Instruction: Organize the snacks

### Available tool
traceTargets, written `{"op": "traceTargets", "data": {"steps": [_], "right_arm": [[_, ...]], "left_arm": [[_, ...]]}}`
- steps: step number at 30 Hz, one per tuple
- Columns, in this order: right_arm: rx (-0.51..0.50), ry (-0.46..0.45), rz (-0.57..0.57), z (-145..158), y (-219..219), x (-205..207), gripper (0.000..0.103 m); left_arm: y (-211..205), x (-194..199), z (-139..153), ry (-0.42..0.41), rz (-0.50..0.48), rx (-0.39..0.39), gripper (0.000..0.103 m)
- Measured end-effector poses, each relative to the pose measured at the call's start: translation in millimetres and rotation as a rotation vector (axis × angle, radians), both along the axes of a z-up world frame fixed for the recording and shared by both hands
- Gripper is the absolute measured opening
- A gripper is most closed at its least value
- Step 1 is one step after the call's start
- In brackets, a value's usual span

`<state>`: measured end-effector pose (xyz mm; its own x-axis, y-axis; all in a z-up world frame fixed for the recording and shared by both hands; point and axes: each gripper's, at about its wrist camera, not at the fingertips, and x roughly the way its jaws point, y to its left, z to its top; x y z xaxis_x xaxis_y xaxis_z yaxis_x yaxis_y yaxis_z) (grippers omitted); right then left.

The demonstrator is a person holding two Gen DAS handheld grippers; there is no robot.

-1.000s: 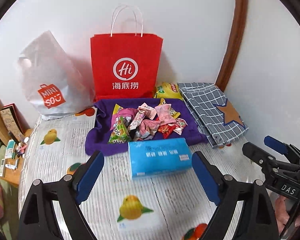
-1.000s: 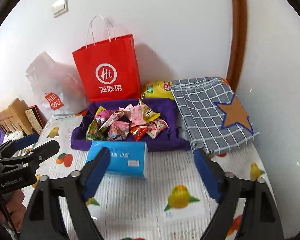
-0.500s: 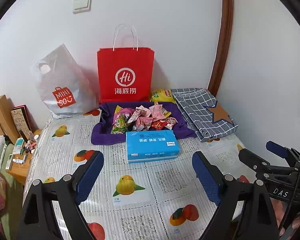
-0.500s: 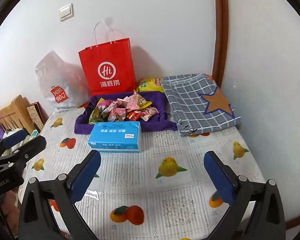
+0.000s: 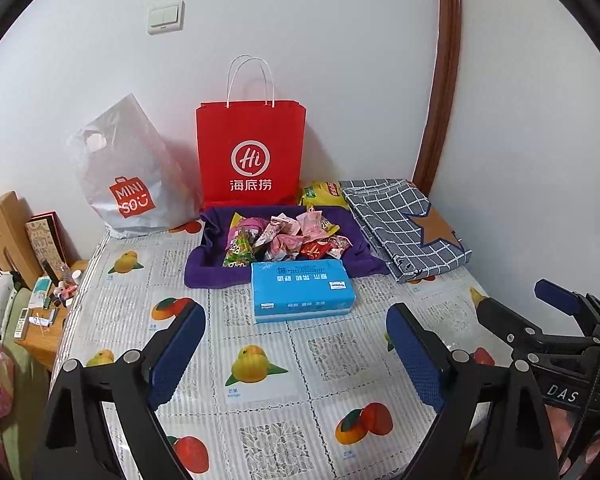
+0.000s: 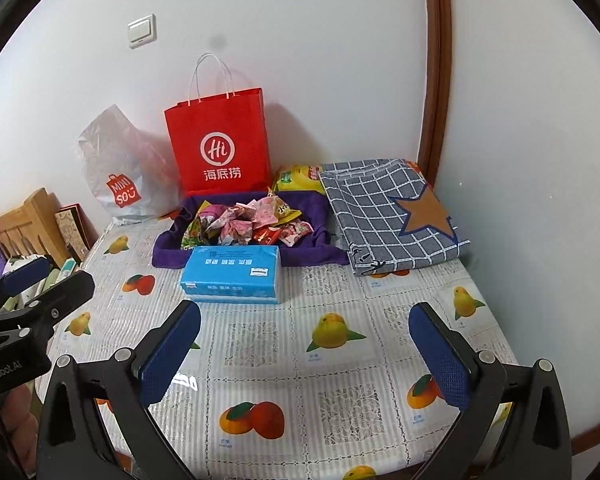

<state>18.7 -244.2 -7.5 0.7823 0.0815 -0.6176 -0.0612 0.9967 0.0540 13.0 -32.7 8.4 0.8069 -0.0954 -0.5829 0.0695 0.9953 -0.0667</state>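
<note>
Against the far edge of the table with the fruit-printed plastic cover point(image 5: 260, 360) stand two bags: one red paper carrier bag with white string handles point(image 5: 251, 156) and one grey plastic shopping bag with a red logo point(image 5: 128, 176) to its left. One folded grey checked cloth with a brown star point(image 5: 404, 224) lies in the far right corner. One purple cloth tray point(image 5: 204, 268) sits in front of the red bag, its front rim partly hidden by one blue rectangular tissue pack point(image 5: 302, 290) lying just beside it. Heaped in the tray is the pile of small wrapped snacks point(image 5: 284, 238), pink, green, red and yellow; they overlap so much I cannot count them. One yellow snack packet point(image 5: 324, 194) is half hidden behind the tray, between the red bag and the checked cloth.

Both tools hang over the near edge of the table, touching nothing. The left gripper point(image 5: 296, 344) has its jaws spread wide and empty; the right gripper point(image 6: 306, 344) likewise gapes wide with nothing between its blue pads point(image 6: 170, 354). Each is cut off by the bottom of its own view.
</note>
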Motion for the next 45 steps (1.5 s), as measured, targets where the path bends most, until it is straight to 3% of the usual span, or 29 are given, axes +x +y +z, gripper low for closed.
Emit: {"op": "traceTargets", "data": {"steps": [45], "right_arm": [[0.013,-0.022,0.003,6.8,2.9,-10.6,0.103]], "left_arm": [[3.5,-3.5,-1.9,0.005,0.006,-0.008,0.092]]}}
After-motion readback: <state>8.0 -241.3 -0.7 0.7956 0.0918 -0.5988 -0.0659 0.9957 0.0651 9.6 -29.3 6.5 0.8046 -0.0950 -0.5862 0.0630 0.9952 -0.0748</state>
